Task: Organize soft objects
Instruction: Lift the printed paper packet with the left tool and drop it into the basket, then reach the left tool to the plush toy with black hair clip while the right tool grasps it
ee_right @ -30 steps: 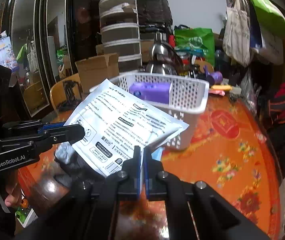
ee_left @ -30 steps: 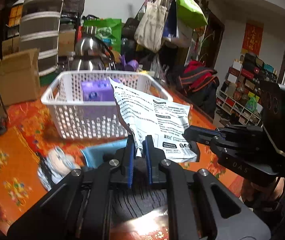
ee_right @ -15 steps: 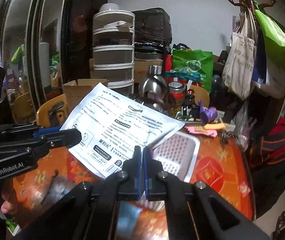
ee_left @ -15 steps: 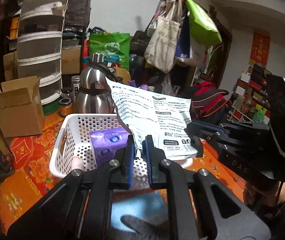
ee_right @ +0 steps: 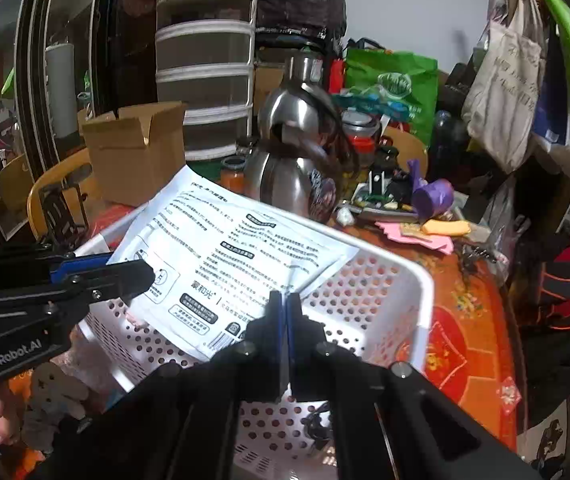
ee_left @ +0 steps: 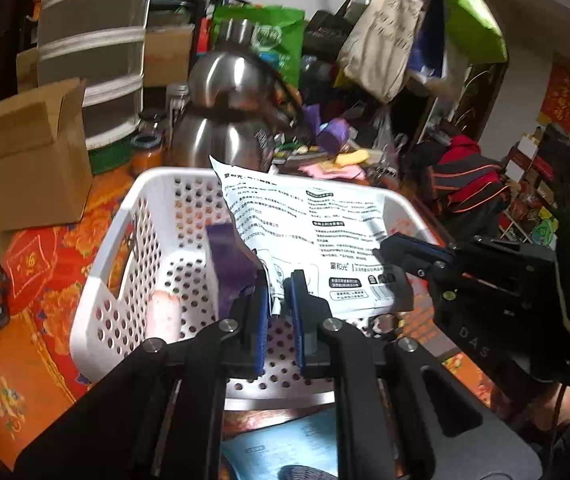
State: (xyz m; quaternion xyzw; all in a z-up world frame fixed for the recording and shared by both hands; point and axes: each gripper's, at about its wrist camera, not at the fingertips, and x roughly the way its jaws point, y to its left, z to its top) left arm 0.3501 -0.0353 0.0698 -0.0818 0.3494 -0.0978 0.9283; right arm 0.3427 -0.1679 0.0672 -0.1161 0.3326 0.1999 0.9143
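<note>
A flat white pouch with black print (ee_left: 309,240) hangs over the white perforated basket (ee_left: 125,240), held at two edges. My left gripper (ee_left: 277,292) is shut on its near left edge, and my right gripper (ee_right: 285,304) is shut on its near right corner. In the right wrist view the pouch (ee_right: 237,264) stretches from the left gripper (ee_right: 141,276) across the basket (ee_right: 417,288). The right gripper (ee_left: 393,248) shows at the pouch's right edge in the left wrist view. A purple pack (ee_left: 231,264) stands inside the basket, partly hidden by the pouch.
A steel kettle (ee_left: 221,120) and jars stand just behind the basket. A cardboard box (ee_left: 33,152) sits at the left on the orange tablecloth (ee_left: 33,264). A light blue packet (ee_left: 285,448) lies in front of the basket. Bags (ee_right: 505,80) hang at the right.
Both grippers carried the pouch forward from in front of the basket, up over its near rim, to above its inside. Both stayed shut on the pouch.
</note>
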